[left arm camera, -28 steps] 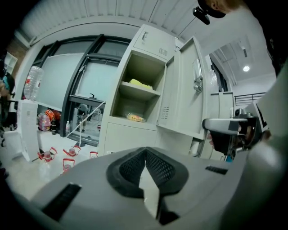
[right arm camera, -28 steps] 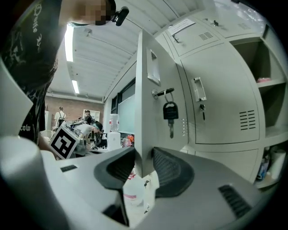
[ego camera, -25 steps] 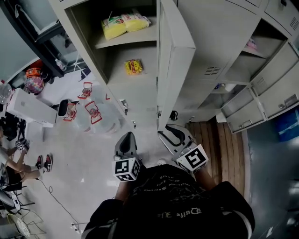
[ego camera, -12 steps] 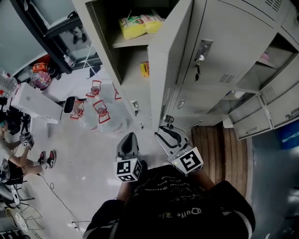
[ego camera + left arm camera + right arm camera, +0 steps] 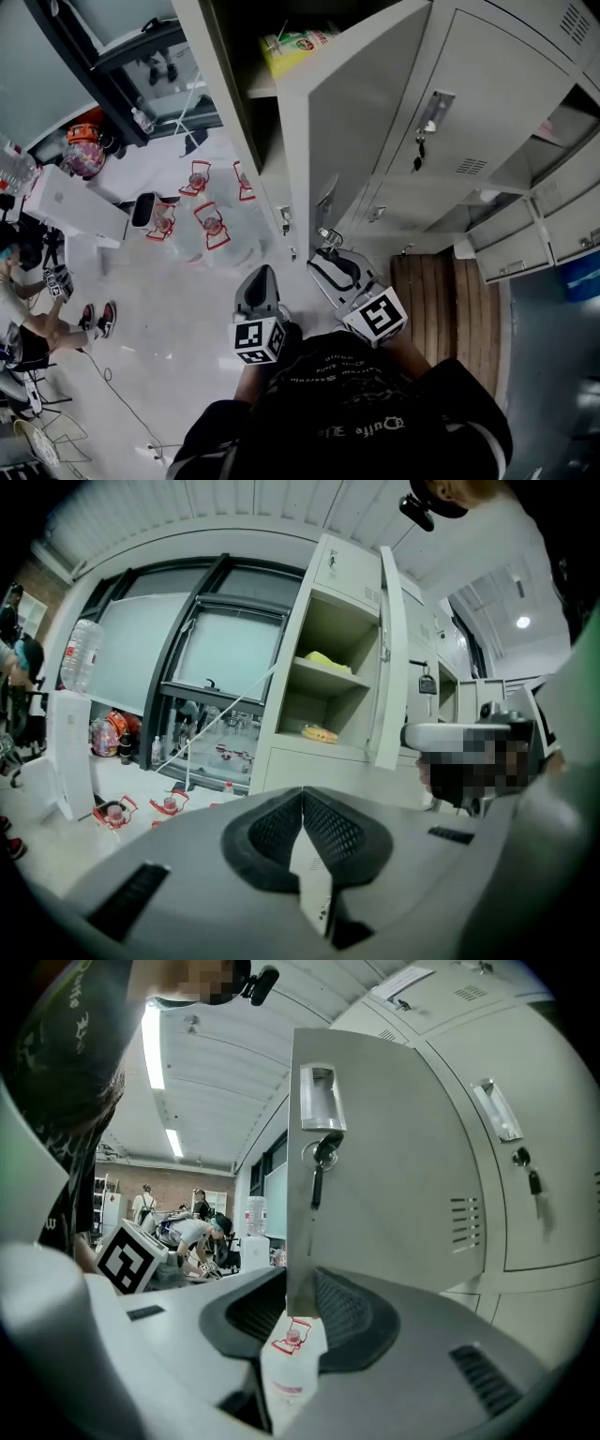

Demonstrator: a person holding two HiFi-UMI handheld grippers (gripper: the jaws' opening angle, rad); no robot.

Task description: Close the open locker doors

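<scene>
Locker door (image 5: 366,122) | stood half-swung across its compartment, key (image 5: 322,1159) hanging in the lock | right gripper (image 5: 323,248): I had its jaws closing, door's lower free edge between them | left gripper (image 5: 258,274): jaws together, empty, low beside the right one, clear of door

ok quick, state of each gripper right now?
Left gripper: shut, nothing between the jaws.
Right gripper: jaws closing, the locker door edge between them, not visibly clamped.
</scene>
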